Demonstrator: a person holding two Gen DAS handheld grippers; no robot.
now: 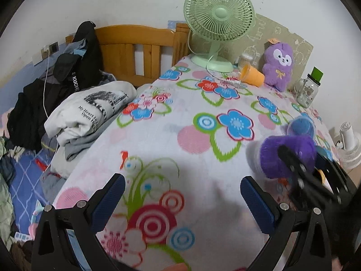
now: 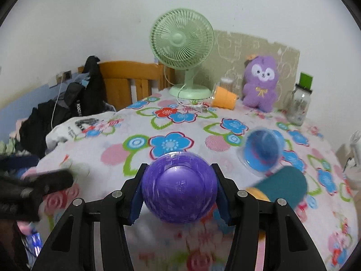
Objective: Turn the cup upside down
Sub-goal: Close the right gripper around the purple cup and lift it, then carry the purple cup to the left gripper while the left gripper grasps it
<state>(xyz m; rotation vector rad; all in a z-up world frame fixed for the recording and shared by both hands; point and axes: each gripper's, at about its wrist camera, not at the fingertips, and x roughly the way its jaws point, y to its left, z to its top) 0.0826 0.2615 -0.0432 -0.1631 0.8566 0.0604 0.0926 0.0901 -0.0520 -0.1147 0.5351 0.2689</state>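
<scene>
Wall: we see plain white wall [image 2: 90, 11].
Furniture: wooden headboard [image 1: 135, 45], floral-covered table [image 1: 180, 117].
Floor: possibly blue-patterned, blurred.

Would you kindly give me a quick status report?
Left gripper open, empty. Right gripper shut on purple cup, held off the table. Blue cup lies close right.

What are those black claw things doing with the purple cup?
A person holds a claw-like gripper in each hand. The right gripper is squeezing the purple cup by its sides, lifted above the flowery tablecloth and tipped so its bottom faces the camera, partway through a flip. The left gripper is open and holds nothing. A blue cup lies tipped nearby, and a green fan and purple plush toy sit at the back.
</scene>
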